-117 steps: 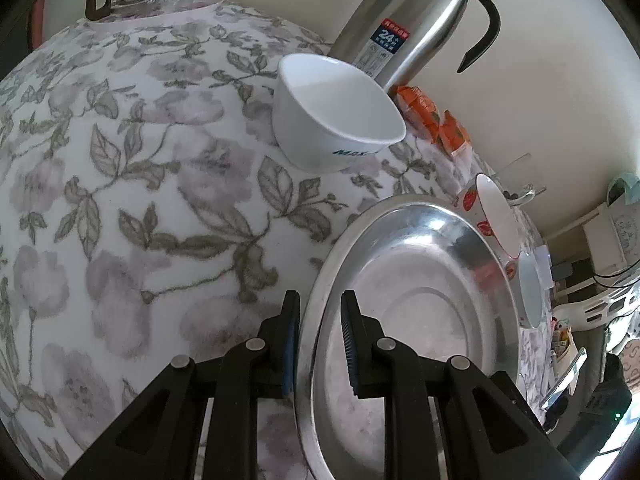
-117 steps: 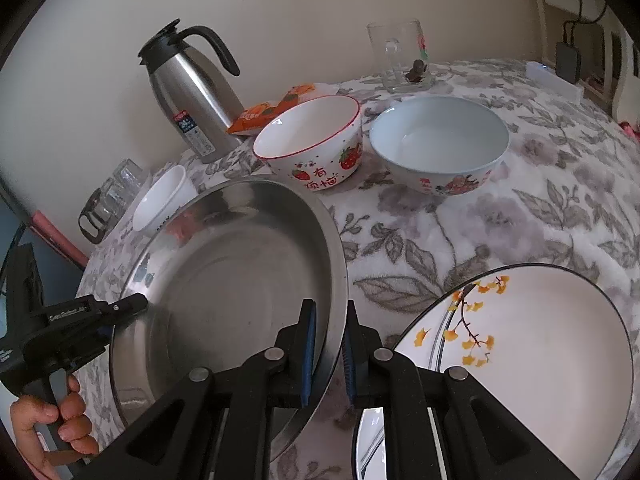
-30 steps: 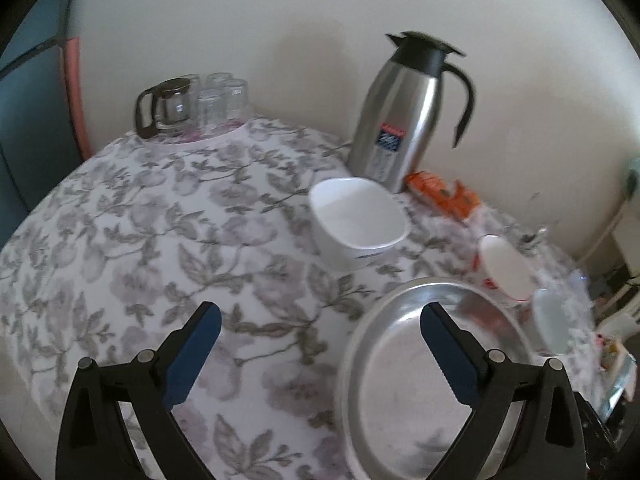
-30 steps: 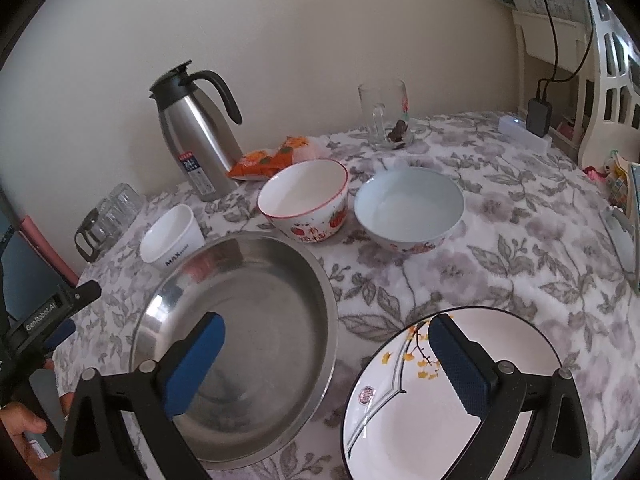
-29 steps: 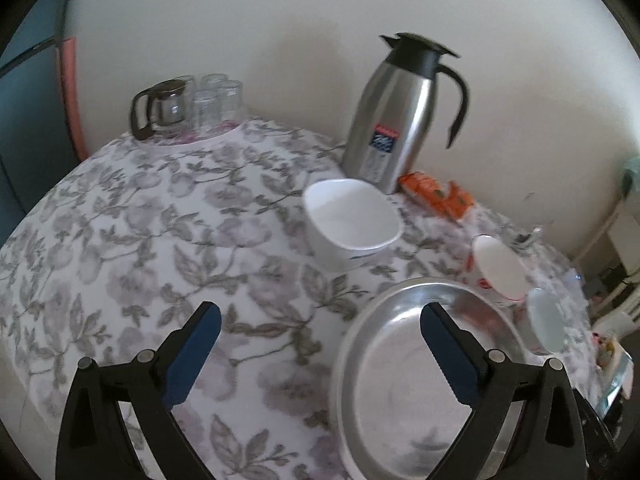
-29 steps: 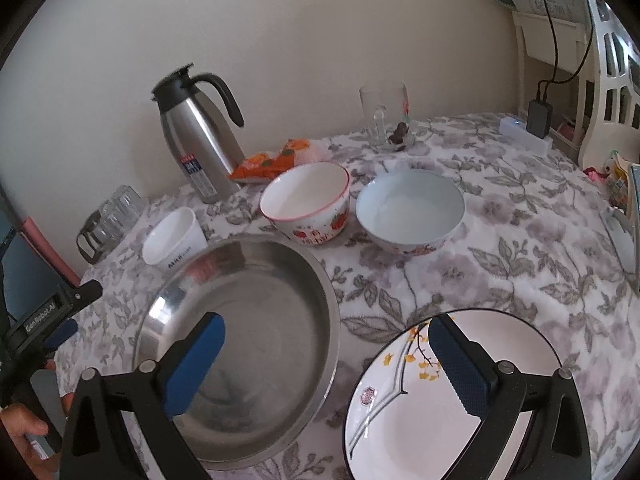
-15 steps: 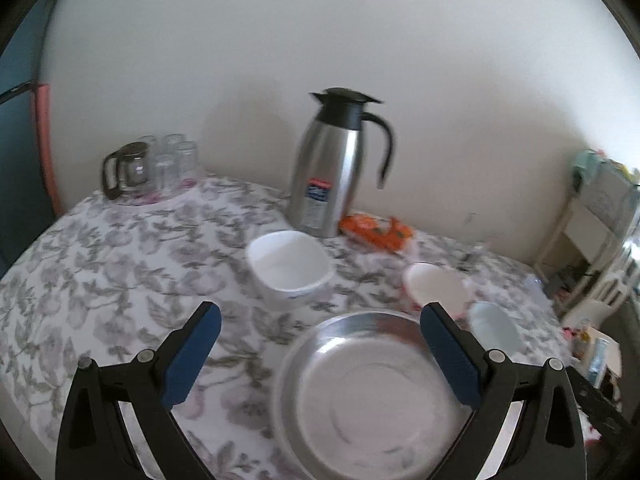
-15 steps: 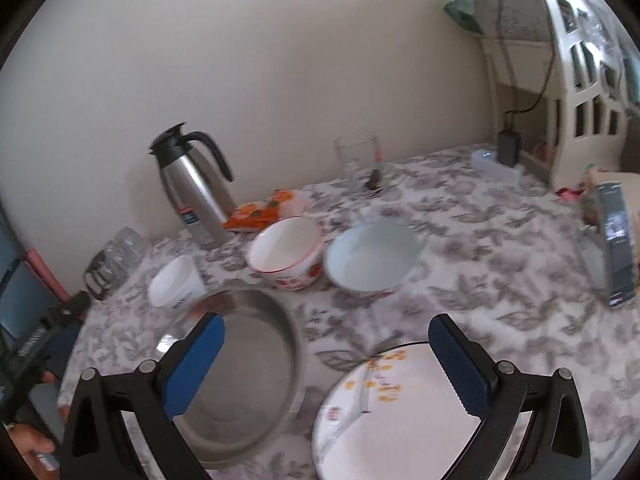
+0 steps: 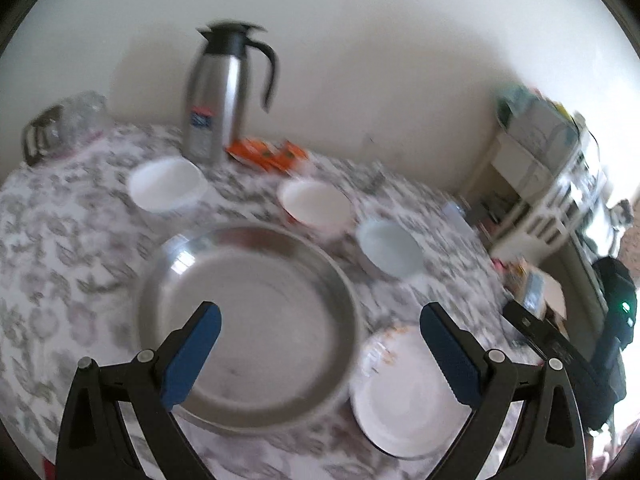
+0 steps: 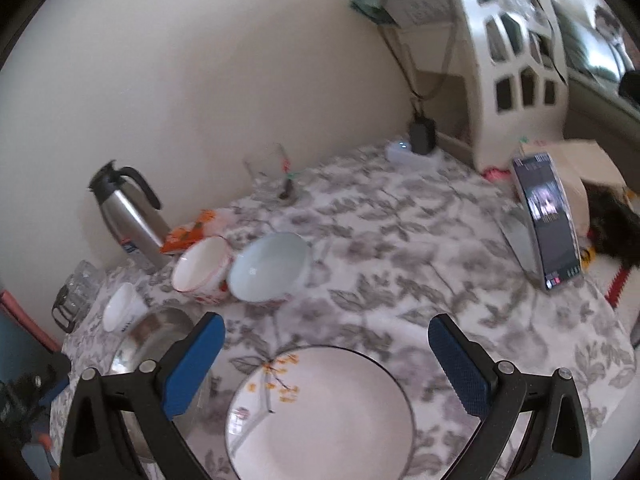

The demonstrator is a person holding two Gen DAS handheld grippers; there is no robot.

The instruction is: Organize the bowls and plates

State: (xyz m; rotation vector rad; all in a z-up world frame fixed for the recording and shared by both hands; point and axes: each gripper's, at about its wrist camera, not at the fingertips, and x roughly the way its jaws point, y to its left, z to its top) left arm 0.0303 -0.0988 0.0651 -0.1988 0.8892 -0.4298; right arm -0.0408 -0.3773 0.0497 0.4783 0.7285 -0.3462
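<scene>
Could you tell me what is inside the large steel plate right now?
The steel plate holds nothing visible: only bare metal and reflections. The open left tool hides small patches of its near edge.

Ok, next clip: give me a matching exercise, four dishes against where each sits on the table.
1. steel pan
2. flowered plate
3. red-rimmed bowl
4. small white cup

a. between the thermos and the pale blue bowl
b. under the open right claw
c. below the open left claw
d. nearest the glass jug

Pairs: 1-c, 2-b, 3-a, 4-d
</scene>
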